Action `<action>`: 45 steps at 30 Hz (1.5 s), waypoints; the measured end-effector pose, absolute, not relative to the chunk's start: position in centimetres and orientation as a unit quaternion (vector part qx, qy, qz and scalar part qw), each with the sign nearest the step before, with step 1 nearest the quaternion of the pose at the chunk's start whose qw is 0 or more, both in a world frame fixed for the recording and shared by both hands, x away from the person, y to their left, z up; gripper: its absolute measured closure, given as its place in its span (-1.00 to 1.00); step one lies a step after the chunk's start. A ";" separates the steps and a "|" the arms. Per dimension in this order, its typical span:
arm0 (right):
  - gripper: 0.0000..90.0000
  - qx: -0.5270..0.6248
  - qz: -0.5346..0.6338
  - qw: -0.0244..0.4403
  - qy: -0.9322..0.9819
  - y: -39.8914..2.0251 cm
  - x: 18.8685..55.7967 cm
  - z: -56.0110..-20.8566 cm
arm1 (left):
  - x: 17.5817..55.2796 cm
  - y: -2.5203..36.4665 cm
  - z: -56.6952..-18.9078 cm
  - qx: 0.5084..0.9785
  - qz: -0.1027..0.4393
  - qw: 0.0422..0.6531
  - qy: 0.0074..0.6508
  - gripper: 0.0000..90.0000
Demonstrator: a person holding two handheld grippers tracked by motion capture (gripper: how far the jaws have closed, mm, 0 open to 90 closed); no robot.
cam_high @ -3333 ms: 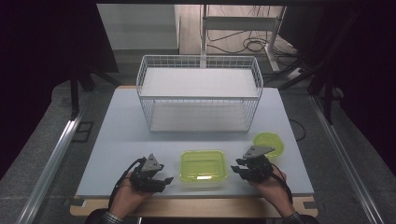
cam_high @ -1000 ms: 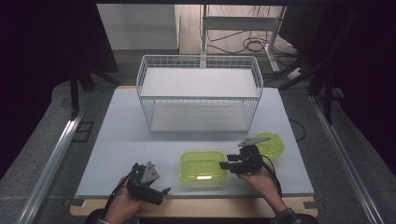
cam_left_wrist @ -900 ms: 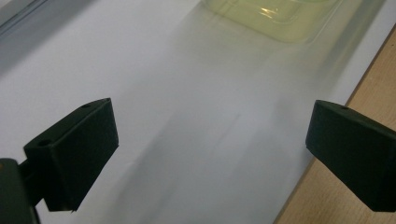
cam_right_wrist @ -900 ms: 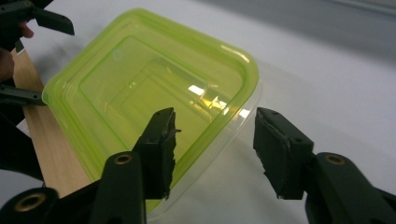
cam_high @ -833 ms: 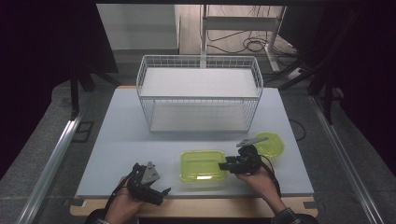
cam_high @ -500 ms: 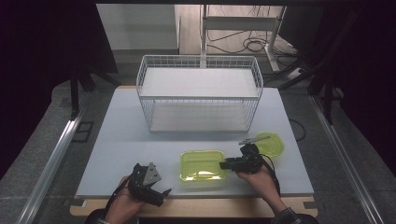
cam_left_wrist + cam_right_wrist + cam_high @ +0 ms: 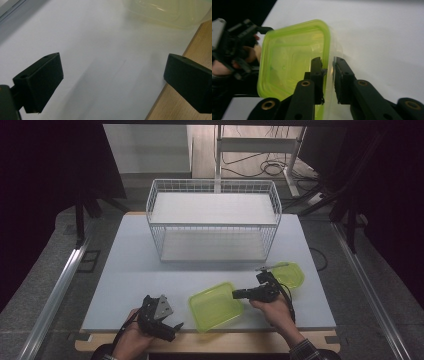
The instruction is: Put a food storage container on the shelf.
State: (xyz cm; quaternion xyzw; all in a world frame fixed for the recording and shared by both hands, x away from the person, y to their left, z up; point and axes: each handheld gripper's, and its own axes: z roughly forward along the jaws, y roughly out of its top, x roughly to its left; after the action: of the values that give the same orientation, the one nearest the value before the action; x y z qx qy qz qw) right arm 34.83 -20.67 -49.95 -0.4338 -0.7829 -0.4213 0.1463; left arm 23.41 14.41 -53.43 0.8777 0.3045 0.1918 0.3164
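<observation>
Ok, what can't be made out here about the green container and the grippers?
- Square yellow-green plastic container: the near wall in the right gripper view is hidden behind the right gripper.
- Round yellow-green lid, high view: partly covered by that gripper; its grey tab is too small to identify.
- Left gripper view: container blurred, cut off by the top edge.

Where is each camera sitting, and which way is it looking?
High view: above the table's near side, looking forward and down at the wire basket; both forearms show.
Left gripper view: on the left claw, looking along its open jaws at the table.
Right gripper view: on the right claw, whose jaws have just been closing on the green container's wall.
Shared: all show the green container.
</observation>
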 end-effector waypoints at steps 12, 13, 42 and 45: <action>0.79 -0.443 -0.446 0.172 -0.758 -21.1 34.8 -49.4 | 23.4 14.4 -53.4 0.878 0.194 0.315 0.303 -0.94; 0.79 -0.443 -0.446 0.172 -0.758 -21.1 34.8 -49.4 | 23.4 14.4 -53.4 0.878 0.194 0.315 0.304 -0.94; 0.79 -0.444 -0.515 0.160 -0.716 -23.0 36.8 -44.9 | 23.5 14.8 -53.3 0.870 0.187 0.331 0.314 -0.97; 0.79 -0.443 -0.516 0.157 -0.716 -23.0 36.9 -44.4 | 23.6 14.9 -53.2 0.866 0.181 0.339 0.319 -0.97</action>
State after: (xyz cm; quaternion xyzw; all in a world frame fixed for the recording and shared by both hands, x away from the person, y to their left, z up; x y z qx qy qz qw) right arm 36.95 -23.03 -44.37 -0.4428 -0.7164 -0.5159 0.1566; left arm 23.58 14.92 -53.19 0.8664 0.3191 0.1809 0.3389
